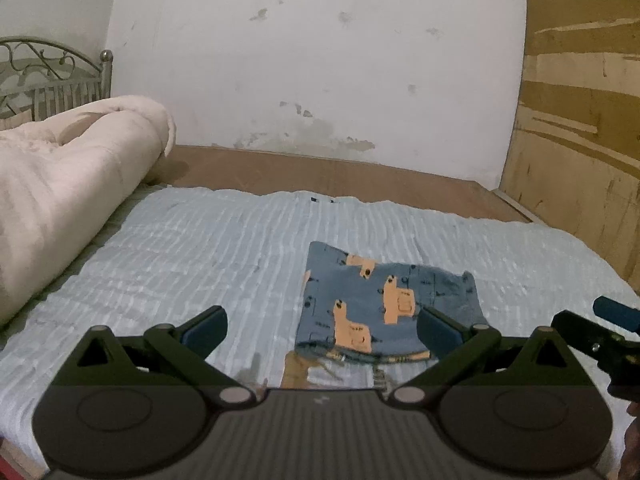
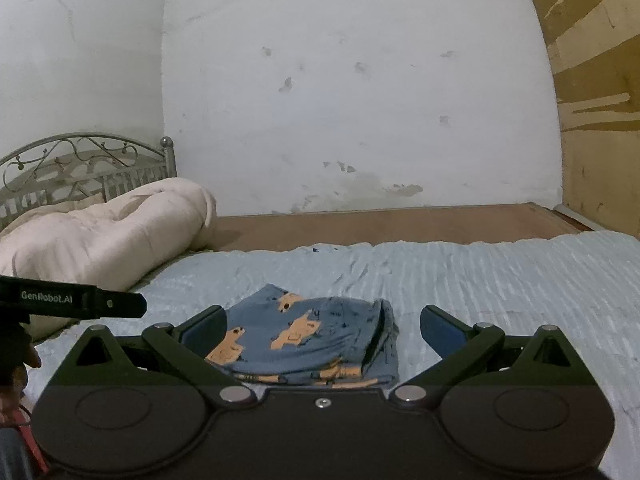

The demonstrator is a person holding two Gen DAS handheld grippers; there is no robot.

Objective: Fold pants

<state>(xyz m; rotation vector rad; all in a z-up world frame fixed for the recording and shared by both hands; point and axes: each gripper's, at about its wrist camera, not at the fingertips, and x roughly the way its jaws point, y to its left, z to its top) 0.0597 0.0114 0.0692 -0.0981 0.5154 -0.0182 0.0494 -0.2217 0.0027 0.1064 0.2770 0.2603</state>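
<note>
The pants (image 1: 380,304) are blue with orange animal prints and lie folded into a compact rectangle on the light blue bedsheet (image 1: 192,248). They also show in the right wrist view (image 2: 308,340). My left gripper (image 1: 322,330) is open and empty, just above and in front of the pants' near edge. My right gripper (image 2: 322,330) is open and empty, with the folded pants between and beyond its fingers. A part of the right gripper shows at the right edge of the left wrist view (image 1: 608,332). The left gripper's body shows at the left of the right wrist view (image 2: 72,300).
A rolled cream blanket (image 1: 68,184) lies at the left of the bed before a metal headboard (image 1: 48,76). A bare brown board (image 1: 328,176) runs along the white wall. A wooden panel (image 1: 580,120) stands at the right.
</note>
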